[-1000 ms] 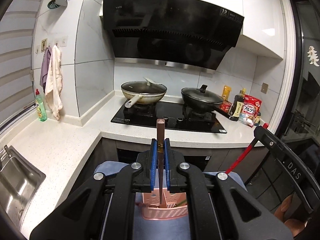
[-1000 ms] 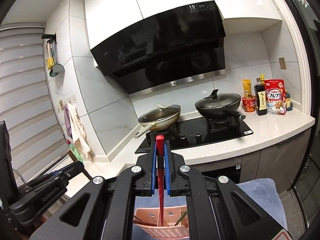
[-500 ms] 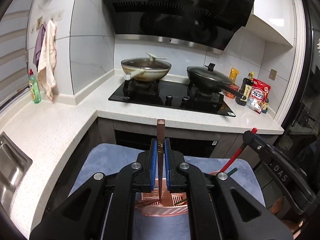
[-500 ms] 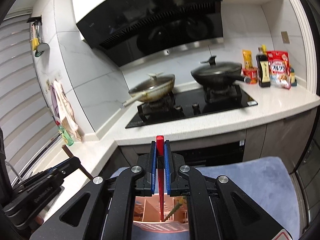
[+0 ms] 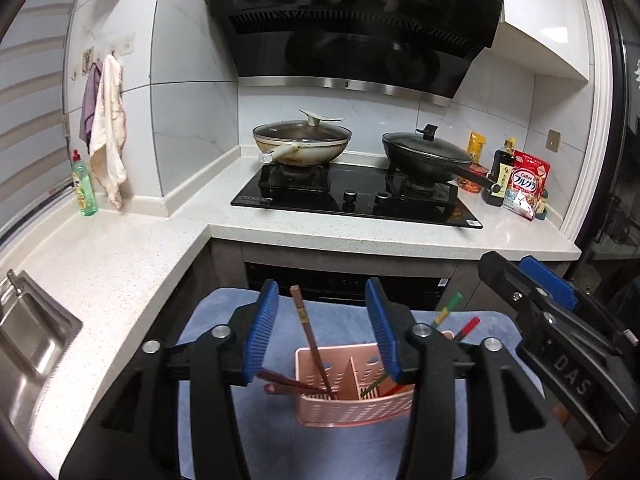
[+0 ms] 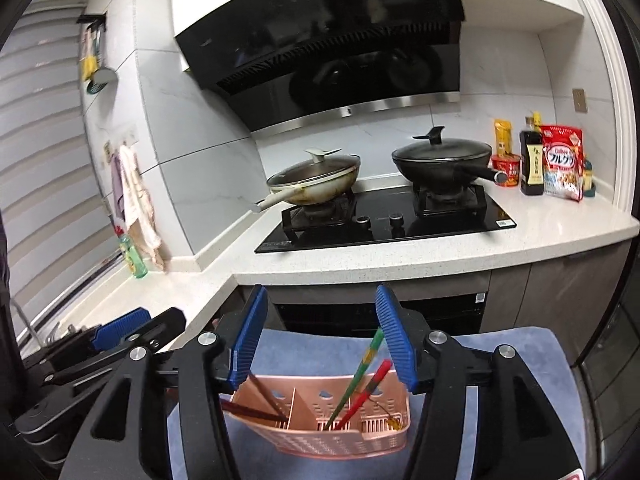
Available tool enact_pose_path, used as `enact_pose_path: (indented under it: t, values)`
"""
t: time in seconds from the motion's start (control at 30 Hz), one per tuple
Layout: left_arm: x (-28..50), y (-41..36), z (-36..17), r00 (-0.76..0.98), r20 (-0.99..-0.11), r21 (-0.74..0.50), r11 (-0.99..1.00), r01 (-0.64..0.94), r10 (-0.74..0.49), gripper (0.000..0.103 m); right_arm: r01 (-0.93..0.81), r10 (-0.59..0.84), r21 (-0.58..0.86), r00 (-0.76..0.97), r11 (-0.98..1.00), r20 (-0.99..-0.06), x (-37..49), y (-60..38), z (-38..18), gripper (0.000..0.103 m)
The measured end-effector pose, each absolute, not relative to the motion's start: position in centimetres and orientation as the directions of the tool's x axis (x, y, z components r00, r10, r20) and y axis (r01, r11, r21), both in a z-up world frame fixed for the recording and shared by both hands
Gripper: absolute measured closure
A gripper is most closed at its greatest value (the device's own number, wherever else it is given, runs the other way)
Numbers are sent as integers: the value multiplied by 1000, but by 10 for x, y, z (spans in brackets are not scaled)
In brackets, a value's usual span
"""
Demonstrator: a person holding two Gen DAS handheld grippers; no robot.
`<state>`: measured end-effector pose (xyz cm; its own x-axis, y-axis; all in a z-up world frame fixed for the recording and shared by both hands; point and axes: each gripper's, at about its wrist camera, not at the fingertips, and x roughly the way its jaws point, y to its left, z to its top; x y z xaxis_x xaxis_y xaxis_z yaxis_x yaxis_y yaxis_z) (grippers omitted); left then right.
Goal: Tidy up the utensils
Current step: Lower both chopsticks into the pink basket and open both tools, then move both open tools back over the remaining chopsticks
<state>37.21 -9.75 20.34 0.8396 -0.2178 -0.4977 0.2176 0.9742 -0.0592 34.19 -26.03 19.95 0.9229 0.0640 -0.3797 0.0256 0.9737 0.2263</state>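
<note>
Both grippers hang over the pink basket (image 5: pixel 356 408) on the blue mat (image 5: pixel 344 320), and both sets of jaws are opening. The left gripper (image 5: pixel 322 332) has its pads apart around the brown chopstick (image 5: pixel 310 340), touching neither, so the stick leans free in the left compartment. The right gripper (image 6: pixel 320 336) is spreading too, and the red chopstick (image 6: pixel 370 388) leans in the right compartment beside a green one (image 6: pixel 362 364) (sorted by colour, it seems); the divider keeps the sets apart
</note>
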Motion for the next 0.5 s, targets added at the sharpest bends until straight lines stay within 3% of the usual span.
enact_pose_path:
  t: [0.3, 0.37, 0.5]
  values:
    - [327, -84, 213, 853, -488, -18, 979, 201, -184, 46, 43, 40, 211, 925, 977, -377, 290, -258, 213, 43]
    - [317, -82, 213, 853, -490, -10, 979, 201, -180, 36, 56, 19, 189, 927, 980, -373, 274, -258, 216, 41]
    - [291, -76, 212, 857, -487, 14, 979, 202, -169, 36, 57, 16, 182, 927, 982, -374, 239, -255, 217, 35]
